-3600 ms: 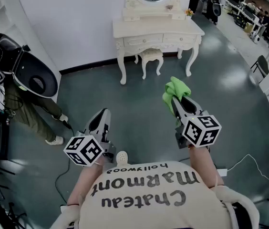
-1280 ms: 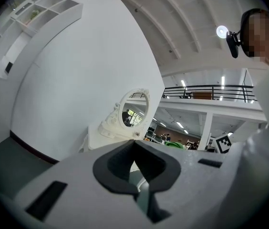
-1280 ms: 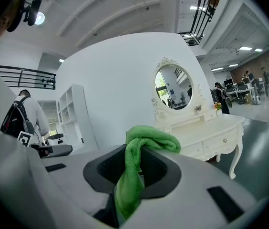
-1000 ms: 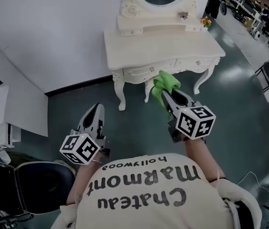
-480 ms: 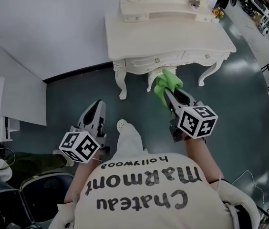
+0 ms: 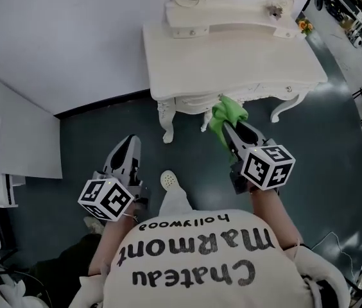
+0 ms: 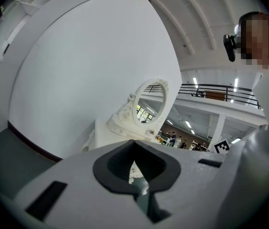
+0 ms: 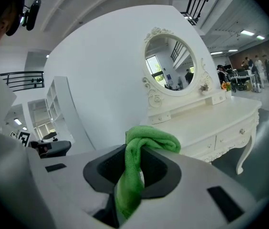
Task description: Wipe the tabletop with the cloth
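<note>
A green cloth (image 6: 226,115) (image 8: 139,161) is bunched between the jaws of my right gripper (image 6: 229,128) (image 8: 133,173), which is shut on it. It hangs in the air just short of the front edge of a white dressing table (image 6: 232,56) (image 8: 211,123) with an oval mirror (image 8: 169,67). My left gripper (image 6: 128,151) (image 7: 137,173) is held lower and to the left, over the dark floor, its jaws shut with nothing between them. The tabletop looks bare apart from small items at its back right.
A small flower pot (image 6: 305,25) stands at the table's right end. A white stool (image 6: 208,117) shows under the table. A white wall (image 6: 59,37) runs behind the table, white panels (image 6: 14,146) stand at the left. The person's shoe (image 6: 168,181) shows on the floor.
The person has walked closer to the dressing table; it now fills more of the head view. Both grippers keep their pose, the right one still holding the cloth.
</note>
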The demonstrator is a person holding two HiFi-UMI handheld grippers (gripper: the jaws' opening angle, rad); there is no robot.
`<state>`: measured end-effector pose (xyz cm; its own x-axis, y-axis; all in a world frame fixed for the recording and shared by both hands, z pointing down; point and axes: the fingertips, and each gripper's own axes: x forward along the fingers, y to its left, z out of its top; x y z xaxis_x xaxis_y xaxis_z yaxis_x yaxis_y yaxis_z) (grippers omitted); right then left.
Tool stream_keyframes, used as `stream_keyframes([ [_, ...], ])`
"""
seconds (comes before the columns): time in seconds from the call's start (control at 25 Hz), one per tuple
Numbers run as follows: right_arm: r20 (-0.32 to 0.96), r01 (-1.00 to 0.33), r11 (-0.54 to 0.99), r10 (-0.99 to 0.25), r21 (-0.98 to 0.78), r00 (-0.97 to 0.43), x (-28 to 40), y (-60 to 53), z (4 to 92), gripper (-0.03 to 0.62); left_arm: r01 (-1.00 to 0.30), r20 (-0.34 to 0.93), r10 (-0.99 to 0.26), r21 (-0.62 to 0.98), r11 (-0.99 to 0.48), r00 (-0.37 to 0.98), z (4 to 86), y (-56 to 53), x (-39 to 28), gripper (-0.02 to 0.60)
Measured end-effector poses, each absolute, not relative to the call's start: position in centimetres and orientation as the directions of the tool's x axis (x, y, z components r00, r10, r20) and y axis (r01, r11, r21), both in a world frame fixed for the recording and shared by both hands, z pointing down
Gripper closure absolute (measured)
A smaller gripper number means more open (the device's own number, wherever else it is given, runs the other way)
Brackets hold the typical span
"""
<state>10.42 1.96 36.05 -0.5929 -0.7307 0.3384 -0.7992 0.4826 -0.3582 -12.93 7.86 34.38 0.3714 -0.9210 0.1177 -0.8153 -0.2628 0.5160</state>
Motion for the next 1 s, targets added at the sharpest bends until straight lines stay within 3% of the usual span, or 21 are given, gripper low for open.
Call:
stream_keyframes([
  [0.72,0.322,-0.774,0.543,-0.706,-0.325,-0.631,0.5,-11.7,33.5,0.502,-0.833,0.046,-0.928,0.457,-0.311,0.371,30.9,-4.9,-22.1,0.574],
  [1.0,0.387,-0.774,0.520,-0.671,-0.361,-0.632,-1.3,-13.6,36.2,0.502,-0.833,0.116,-0.932,0.495,-0.246,0.344,33.5,-5.3,-24.0,0.574],
])
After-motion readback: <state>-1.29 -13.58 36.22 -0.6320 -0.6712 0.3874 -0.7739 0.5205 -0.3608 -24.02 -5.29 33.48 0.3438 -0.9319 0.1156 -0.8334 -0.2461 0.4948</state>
